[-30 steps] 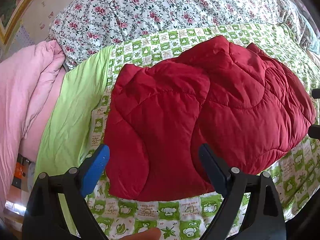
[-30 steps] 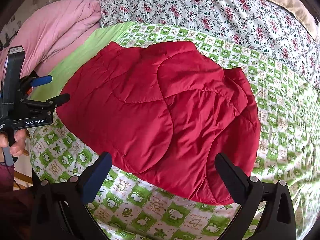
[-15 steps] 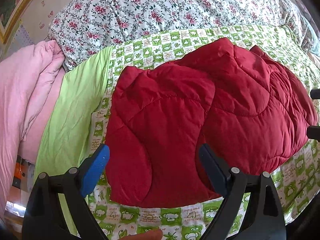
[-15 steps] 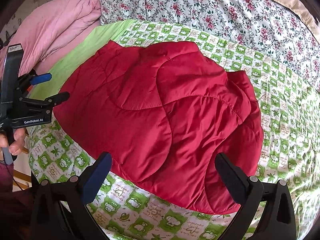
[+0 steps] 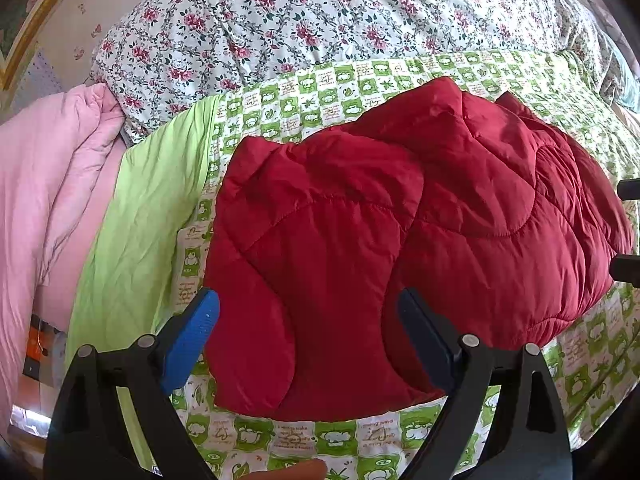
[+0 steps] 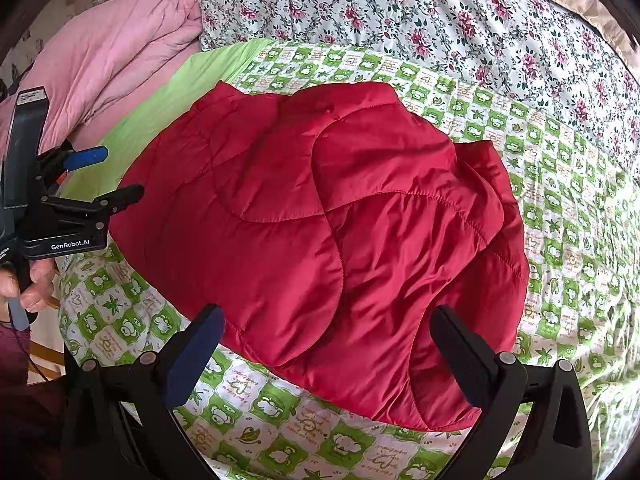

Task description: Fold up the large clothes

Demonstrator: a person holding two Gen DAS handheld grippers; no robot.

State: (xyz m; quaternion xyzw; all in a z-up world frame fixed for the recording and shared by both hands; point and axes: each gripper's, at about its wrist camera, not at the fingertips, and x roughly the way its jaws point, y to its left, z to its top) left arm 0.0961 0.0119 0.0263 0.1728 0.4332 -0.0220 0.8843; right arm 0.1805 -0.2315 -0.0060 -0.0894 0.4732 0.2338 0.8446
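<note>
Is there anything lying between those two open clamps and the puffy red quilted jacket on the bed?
Nothing visible. The left gripper and right gripper, both open, face the red quilted jacket over bare green checked bedsheet.

Red jacket (image 5: 360, 248) folded — left gripper (image 5: 308, 320) agape

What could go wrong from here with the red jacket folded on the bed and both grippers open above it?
1. The puffy red jacket looks springy and slick; its top fold may pop open once left alone.
2. The left gripper and right gripper are wide open; a shallow pinch could catch only the top layer, or snag the green checked sheet underneath.
</note>
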